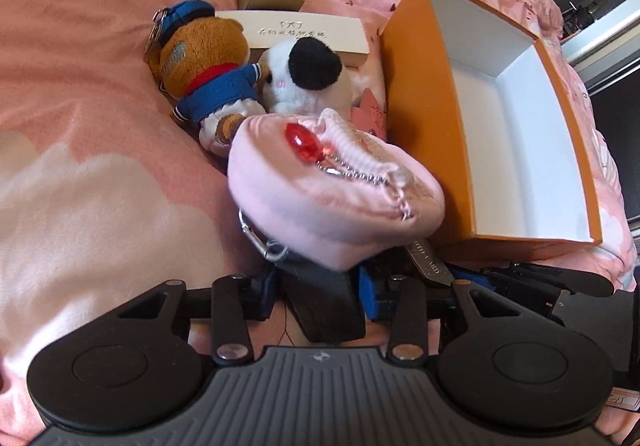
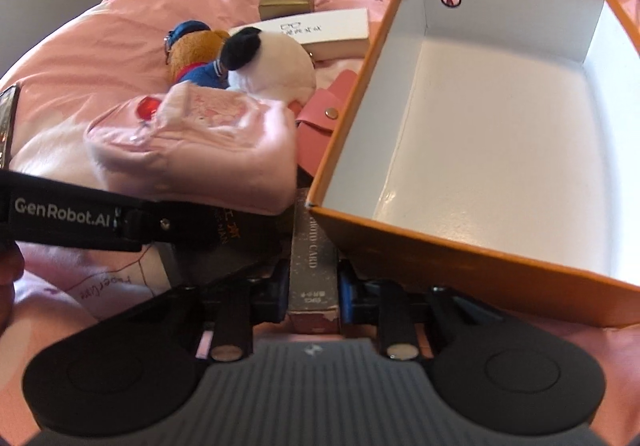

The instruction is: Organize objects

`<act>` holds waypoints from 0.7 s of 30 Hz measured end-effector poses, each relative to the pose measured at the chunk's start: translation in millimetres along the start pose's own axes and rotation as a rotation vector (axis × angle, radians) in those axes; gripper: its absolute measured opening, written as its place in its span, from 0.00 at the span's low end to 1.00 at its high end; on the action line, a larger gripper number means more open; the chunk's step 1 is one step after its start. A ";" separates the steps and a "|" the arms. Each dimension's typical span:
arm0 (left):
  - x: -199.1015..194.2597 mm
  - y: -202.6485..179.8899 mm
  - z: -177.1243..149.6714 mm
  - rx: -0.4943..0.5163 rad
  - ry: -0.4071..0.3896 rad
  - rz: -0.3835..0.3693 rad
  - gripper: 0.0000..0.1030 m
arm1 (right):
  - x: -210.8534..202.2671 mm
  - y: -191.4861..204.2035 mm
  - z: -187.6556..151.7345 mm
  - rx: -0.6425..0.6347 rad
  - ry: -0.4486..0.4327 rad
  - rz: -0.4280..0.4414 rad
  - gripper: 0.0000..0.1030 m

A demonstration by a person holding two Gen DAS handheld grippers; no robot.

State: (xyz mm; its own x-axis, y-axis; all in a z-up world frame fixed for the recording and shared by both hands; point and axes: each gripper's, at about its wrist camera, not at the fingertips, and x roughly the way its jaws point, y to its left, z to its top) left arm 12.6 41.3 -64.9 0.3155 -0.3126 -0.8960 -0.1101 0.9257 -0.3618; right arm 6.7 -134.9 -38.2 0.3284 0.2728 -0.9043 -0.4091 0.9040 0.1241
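Left claw is seen pinching a dark flat object, its nature unclear, with the pink pouch lifted just ahead of it; whether the pouch itself is caught between the pads cannot be told, since the fingertips are hidden beneath it. Right claw is pressed onto a slim card box printed with lettering, which lies against the near left corner of the orange box.

The step in hand is judged to be the gathering of loose items for the orange box, whose white interior holds nothing. The next move is expected to call for each item to be raised over the orange wall and released inside.

The pouch is soft and pale, with a gathered seam, a red gem charm, a bead chain and a clip. It sits just left of the box, on the pink bedding, near a bear plush and a black-and-white plush.
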 end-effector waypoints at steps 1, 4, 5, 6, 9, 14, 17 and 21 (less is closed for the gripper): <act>-4.1 -1.5 -1.1 0.012 -0.002 0.000 0.42 | -4.5 0.4 -1.1 -0.002 -0.009 0.001 0.24; -18.2 -9.7 -2.9 0.067 -0.023 -0.012 0.39 | -20.4 2.3 -4.3 -0.011 -0.039 0.006 0.24; -21.9 -15.3 -2.3 0.085 -0.030 -0.020 0.39 | -26.3 3.2 -6.1 -0.015 -0.052 0.010 0.24; -26.8 -18.5 -2.8 0.103 -0.039 -0.032 0.38 | -32.5 5.0 -6.3 -0.019 -0.067 0.017 0.24; -39.2 -27.7 -3.5 0.138 -0.072 -0.058 0.37 | -48.5 9.3 -7.1 -0.039 -0.102 0.022 0.24; -58.2 -40.6 -3.9 0.192 -0.157 -0.042 0.37 | -67.1 19.3 -7.2 -0.070 -0.151 0.031 0.23; -71.0 -43.4 -4.4 0.207 -0.195 -0.052 0.37 | -77.5 19.7 -8.5 -0.074 -0.179 0.030 0.24; -82.2 -48.9 -1.3 0.226 -0.234 -0.061 0.37 | -82.3 16.5 -4.8 -0.058 -0.207 0.030 0.24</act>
State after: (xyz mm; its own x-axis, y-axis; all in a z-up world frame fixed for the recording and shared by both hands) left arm -9.1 21.4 26.1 0.5262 -0.3359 -0.7812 0.1194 0.9388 -0.3232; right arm -31.1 -144.0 36.3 0.4809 0.3661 -0.7967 -0.4677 0.8757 0.1202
